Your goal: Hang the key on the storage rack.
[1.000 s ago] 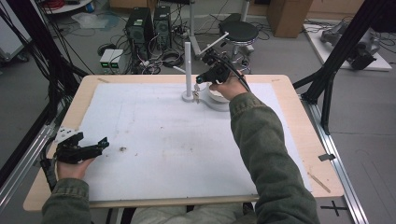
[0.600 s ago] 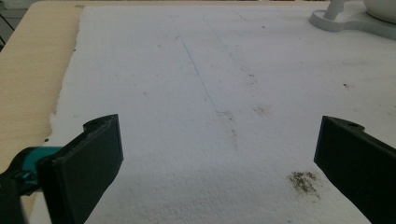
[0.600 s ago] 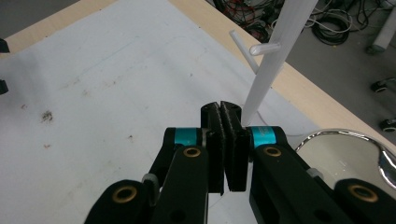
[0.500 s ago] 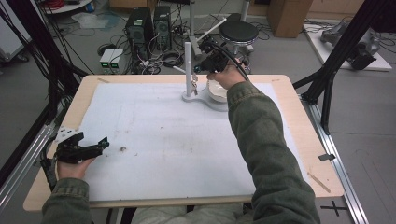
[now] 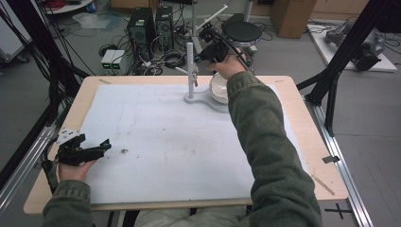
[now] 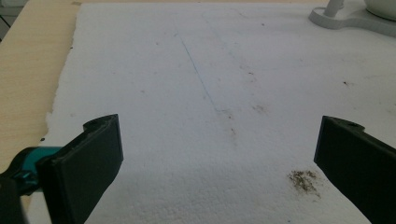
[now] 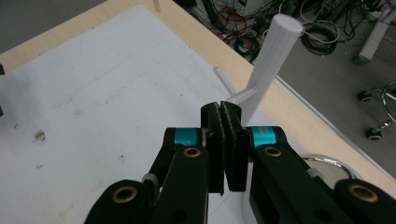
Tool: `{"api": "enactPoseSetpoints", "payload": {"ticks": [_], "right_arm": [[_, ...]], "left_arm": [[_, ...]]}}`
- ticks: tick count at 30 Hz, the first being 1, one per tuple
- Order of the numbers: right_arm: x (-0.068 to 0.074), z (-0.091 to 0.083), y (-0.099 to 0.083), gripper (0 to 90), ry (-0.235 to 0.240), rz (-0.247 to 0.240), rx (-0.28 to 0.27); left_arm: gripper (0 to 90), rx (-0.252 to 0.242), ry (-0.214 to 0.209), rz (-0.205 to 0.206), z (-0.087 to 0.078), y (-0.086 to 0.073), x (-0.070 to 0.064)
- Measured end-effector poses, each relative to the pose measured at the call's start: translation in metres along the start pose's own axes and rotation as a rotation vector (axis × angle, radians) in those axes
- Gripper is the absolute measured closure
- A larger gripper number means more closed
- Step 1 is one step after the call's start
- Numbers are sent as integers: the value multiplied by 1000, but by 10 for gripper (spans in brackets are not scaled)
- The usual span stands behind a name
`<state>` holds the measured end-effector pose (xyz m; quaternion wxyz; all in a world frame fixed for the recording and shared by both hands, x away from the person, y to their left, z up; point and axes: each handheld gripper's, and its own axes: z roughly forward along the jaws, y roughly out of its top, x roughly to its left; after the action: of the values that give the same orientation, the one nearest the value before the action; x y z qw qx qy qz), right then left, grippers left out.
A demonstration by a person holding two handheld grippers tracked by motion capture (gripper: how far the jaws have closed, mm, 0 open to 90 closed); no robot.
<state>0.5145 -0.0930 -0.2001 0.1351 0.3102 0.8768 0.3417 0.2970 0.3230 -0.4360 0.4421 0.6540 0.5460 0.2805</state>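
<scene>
In the high view the right gripper (image 5: pixel 204 53) is held up in the upper middle of the frame, beside the top of the white post (image 5: pixel 190 66) of a stand whose flat base (image 5: pixel 198 99) rests on the white mat (image 5: pixel 189 146) that covers the tabletop (image 5: pixel 312 142). A white bowl (image 5: pixel 218 90) sits just right of the post, partly hidden by the person's green sleeve (image 5: pixel 265 142). In the right gripper view its jaws are pressed together with nothing visible between them, their tips just in front of a short side peg (image 7: pixel 240 95) branching off the post; whether they touch it I cannot tell. The left gripper (image 5: pixel 97 149) rests at the lower left of the high view, on the mat's edge. In the left gripper view its jaws are spread wide over bare, stained mat.
</scene>
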Motion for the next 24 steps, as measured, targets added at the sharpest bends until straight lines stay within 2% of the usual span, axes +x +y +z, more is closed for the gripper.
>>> {"api": "enactPoseSetpoints", "payload": {"ticks": [3,11,24], "right_arm": [[-1,-1,6,887,-9,10,-3],[-5,-6,22,887,-32,-10,-24],[-10,1,26,887,-27,8,-17]], "left_arm": [[17,-2,-1,-6,1,0,0],[17,0,-5,-7,2,0,1],[17,3,-8,-9,3,0,0]]}}
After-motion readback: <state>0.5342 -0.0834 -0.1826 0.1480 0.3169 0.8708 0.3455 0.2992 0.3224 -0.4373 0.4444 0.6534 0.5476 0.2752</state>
